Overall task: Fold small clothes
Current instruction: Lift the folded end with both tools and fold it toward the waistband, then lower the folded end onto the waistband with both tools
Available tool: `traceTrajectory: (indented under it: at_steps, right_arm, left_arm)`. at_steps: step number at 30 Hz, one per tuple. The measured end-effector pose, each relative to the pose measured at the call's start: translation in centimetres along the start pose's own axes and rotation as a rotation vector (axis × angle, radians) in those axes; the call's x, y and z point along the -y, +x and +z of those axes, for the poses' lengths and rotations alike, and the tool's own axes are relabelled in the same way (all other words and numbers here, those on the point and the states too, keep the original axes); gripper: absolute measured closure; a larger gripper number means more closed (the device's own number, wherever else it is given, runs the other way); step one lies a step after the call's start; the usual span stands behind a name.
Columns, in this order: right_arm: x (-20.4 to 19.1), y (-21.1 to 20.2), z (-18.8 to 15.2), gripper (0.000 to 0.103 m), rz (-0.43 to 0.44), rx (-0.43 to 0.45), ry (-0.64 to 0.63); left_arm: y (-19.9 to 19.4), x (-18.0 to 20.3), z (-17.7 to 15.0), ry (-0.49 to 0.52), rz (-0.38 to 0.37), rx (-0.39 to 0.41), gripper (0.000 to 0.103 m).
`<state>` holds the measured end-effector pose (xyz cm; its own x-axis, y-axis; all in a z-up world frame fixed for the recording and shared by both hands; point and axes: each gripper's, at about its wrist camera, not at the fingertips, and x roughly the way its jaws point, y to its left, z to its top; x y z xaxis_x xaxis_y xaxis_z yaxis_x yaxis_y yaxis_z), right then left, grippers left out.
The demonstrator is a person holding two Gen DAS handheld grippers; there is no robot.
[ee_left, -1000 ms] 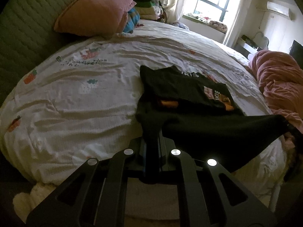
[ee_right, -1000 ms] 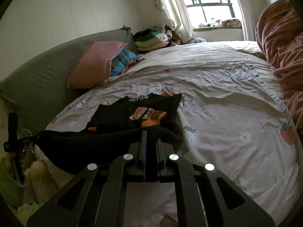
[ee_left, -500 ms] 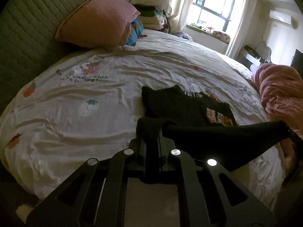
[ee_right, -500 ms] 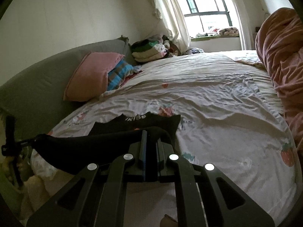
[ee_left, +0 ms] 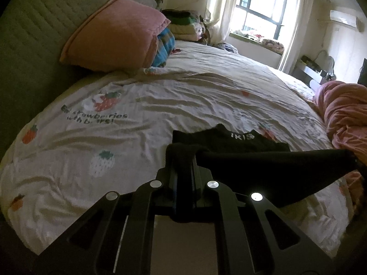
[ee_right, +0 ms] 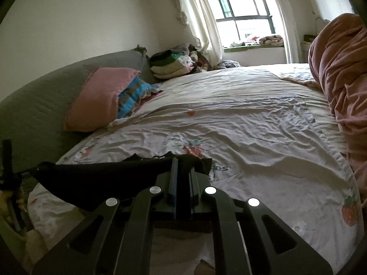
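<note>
My left gripper point(ee_left: 183, 160) had its jaws pressed tight on one corner of the black garment point(ee_left: 263, 162), and my right gripper point(ee_right: 182, 171) had its jaws pinched the same way on the opposite corner, so the held edge point(ee_right: 103, 174) ran taut between my two hands, clear of the bed. The rest of the garment lay flat on the strawberry-print sheet point(ee_left: 160, 105) just ahead of the jaws, its neckline with white lettering point(ee_left: 242, 135) showing beyond the raised edge.

I judged this to be the middle of a fold, with the held edge being carried over the part lying on the bed. To do it well I would have kept both hands level and equally far apart so the edge stayed straight, carried it forward until it lined up with the neckline end, and lowered it before letting go, so that no slack bunched underneath. Pulling harder with one hand would have dragged the flat half across the wrinkled sheet and skewed the crease.

No basket, box or drawer was visible in either view. The nearest thing to storage was a stack of folded clothes point(ee_right: 174, 65) by the headboard point(ee_left: 34, 34) near the window, beyond a pink pillow point(ee_left: 114, 36). A pink blanket point(ee_right: 339, 68) was heaped along the bed's right side.
</note>
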<state>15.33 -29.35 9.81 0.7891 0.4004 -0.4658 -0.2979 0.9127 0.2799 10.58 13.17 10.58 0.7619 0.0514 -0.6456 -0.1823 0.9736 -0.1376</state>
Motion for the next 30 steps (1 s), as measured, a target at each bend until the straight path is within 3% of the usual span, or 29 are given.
traceTrajectory:
  at_steps: [13,30]
  right_arm:
    - [1.5,6.3,0.8,0.096,-0.080,-0.070,0.008]
    - [2.3,13.2,-0.9,0.096,-0.166,-0.173,-0.013]
  left_arm:
    - [5.0,0.8,1.9,0.037,0.051,-0.030,0.100]
    - [10.9,0.1,1.1,0.044,0.069,-0.104,0.097]
